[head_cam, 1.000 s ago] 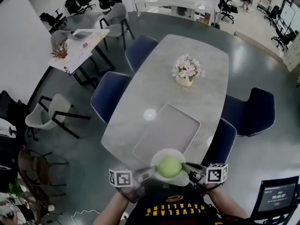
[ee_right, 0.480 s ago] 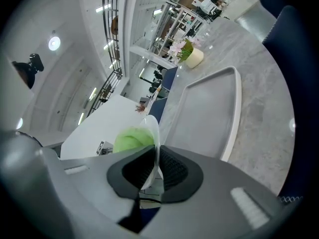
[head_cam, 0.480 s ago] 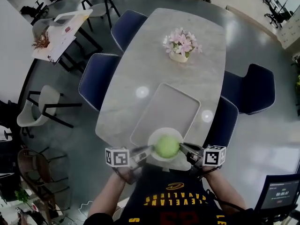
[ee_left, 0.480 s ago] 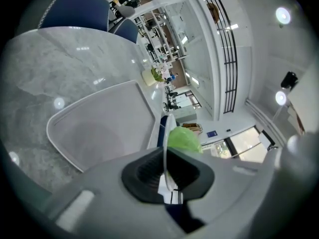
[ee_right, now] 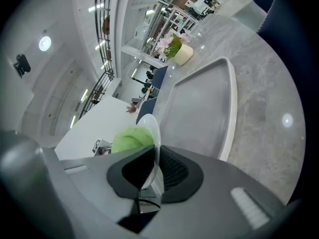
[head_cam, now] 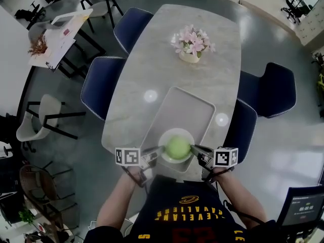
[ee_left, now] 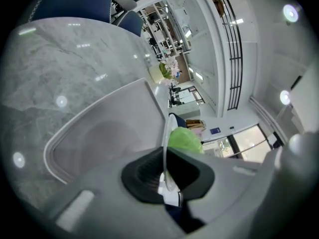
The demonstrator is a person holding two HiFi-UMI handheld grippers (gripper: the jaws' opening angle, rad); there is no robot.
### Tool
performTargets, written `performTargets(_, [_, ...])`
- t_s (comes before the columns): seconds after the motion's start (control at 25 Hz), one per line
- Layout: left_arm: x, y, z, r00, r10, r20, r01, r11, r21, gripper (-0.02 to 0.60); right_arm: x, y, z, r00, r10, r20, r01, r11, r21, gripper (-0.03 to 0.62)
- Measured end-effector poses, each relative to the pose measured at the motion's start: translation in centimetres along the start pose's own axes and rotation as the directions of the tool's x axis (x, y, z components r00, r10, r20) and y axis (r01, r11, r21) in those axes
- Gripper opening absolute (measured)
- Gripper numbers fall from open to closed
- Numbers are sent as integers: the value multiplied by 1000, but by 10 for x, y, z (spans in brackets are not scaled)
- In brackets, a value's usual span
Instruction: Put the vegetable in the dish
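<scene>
Vegetable (head_cam: pixel 178 147) is a round, pale green ball, and it's sitting right in the middle of the white dish (head_cam: pixel 163 146), close in front of the person. The dish is pinched from both sides. The left gripper (head_cam: pixel 155 155) has its jaws clamped on the left rim, and the right gripper (head_cam: pixel 197 150) has its jaws clamped on the right rim.

In the left gripper view, the rim (ee_left: pixel 163 146) runs edge-on straight between the dark pads (ee_left: pixel 144 173), with the green ball (ee_left: pixel 184 139) just past them. Same deal in the right gripper view: the thin white rim (ee_right: pixel 152 133) is squeezed between the pads (ee_right: pixel 172 171), with the vegetable (ee_right: pixel 130 137) bulging on the inside.

The dish is over the near end of a pale rectangular tray (head_cam: pixel 185 113). Honestly I can't tell if it's touching the tray or held just above it. The tray lies on a long grey marble table (head_cam: pixel 212 80).

Further up the table there's a small pot of pink flowers (head_cam: pixel 191 43), well apart from the tray. Dark blue chairs (head_cam: pixel 101 87) are tucked in along both long sides.
</scene>
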State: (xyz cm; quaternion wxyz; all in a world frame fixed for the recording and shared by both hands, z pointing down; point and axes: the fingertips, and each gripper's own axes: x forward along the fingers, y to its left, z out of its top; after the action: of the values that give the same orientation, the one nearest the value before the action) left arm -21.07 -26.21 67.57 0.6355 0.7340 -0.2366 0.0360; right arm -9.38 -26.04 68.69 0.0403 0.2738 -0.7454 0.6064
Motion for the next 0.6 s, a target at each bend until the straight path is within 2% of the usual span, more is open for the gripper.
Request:
performTargets(0.2, [1, 22, 11, 1000, 9, 10, -9, 999, -49, 11, 19, -11, 5, 1000, -16, -12, 16, 1000, -3, 35])
performTargets(0.48, [7, 43, 14, 999, 39, -17, -40, 997, -65, 12, 33, -29, 3, 997, -55, -57, 56, 998, 28, 37])
performTargets(0.6, [9, 54, 11, 997, 73, -35, -76, 994, -74, 17, 37, -34, 1, 993, -84, -81, 86, 996, 26, 37])
